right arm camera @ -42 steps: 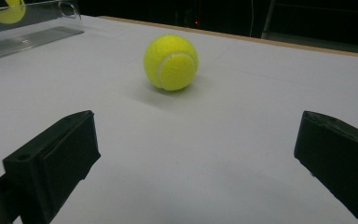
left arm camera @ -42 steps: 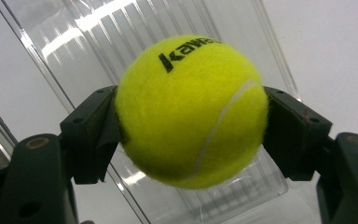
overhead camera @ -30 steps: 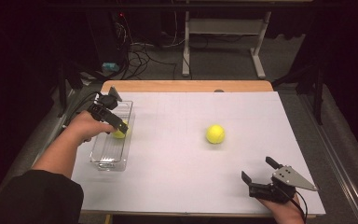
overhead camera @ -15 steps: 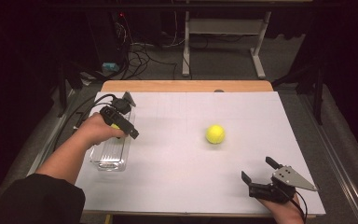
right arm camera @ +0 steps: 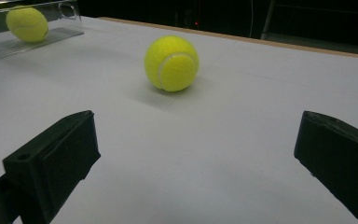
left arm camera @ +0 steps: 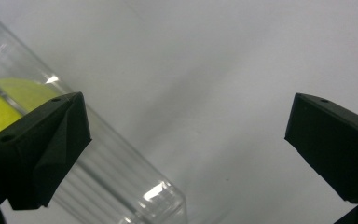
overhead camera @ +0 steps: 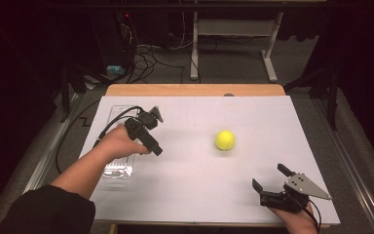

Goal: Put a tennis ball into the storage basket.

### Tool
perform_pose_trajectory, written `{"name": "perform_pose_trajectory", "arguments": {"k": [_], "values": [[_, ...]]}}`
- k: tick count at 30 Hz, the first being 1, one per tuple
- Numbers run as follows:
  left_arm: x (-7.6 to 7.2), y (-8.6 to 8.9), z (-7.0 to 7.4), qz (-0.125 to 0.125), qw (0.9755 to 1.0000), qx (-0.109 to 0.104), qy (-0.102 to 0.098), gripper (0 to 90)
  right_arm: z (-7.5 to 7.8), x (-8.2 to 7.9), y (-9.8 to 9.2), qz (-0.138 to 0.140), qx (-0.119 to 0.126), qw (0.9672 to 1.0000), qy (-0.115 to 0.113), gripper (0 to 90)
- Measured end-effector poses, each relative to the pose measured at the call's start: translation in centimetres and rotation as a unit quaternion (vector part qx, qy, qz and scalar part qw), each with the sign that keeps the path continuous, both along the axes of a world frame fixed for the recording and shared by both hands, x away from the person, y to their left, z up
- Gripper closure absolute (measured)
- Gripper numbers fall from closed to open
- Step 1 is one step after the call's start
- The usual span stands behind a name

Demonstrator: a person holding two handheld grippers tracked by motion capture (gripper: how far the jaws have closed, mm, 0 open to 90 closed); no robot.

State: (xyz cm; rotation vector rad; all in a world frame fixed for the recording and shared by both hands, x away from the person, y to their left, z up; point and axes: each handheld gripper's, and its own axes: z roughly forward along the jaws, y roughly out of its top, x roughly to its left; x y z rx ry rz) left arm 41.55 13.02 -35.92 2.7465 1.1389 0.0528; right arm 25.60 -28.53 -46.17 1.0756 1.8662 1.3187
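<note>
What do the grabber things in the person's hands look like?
Both are black with two blocky jaws. The left gripper trails a black cable. The right gripper has a grey three-cornered plate on top. A dark sleeve covers the left upper arm.

Dark room, grey floor (overhead camera: pixel 292 63), tangled cables (overhead camera: pixel 143 53), white frame (overhead camera: pixel 233 29)

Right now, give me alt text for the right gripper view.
A yellow tennis ball sits on the white table ahead of the open right gripper. A second tennis ball rests in a clear container far left.
</note>
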Motion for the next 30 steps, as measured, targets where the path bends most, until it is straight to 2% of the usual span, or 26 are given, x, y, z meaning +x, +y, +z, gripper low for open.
{"name": "perform_pose_trajectory", "arguments": {"k": [4,6,15,19,23,25,30], "values": [[-0.9,-1.6,-0.3,-0.022,0.9997,-0.001,0.000,0.8,0.0,0.0,0.0,0.001,0.000,1.0000,0.000,0.0],[-1.1,-1.9,-0.4,-0.026,0.9997,-0.002,0.000,0.8,0.0,0.0,0.0,0.001,-0.001,1.0000,0.000,0.0],[-2.9,-4.5,-1.3,-0.073,0.9973,-0.002,0.002,1.0,0.0,0.1,0.1,-0.001,-0.001,1.0000,0.001,0.0],[-3.0,-4.6,-1.4,-0.075,0.9972,0.001,0.008,1.0,-0.2,0.5,0.3,-0.002,0.003,1.0000,0.006,0.0],[-2.9,-4.1,-1.4,-0.067,0.9977,-0.005,0.003,1.0,-0.2,0.6,0.3,-0.005,0.004,1.0000,0.008,0.0],[-3.0,-3.9,-1.6,-0.066,0.9978,-0.006,0.004,1.0,-0.1,0.6,0.4,-0.005,0.003,1.0000,0.003,0.0],[-3.0,-3.6,-1.9,-0.070,0.9975,-0.005,0.008,1.0,0.0,0.8,0.6,-0.005,0.004,0.9999,0.010,0.0]]}}
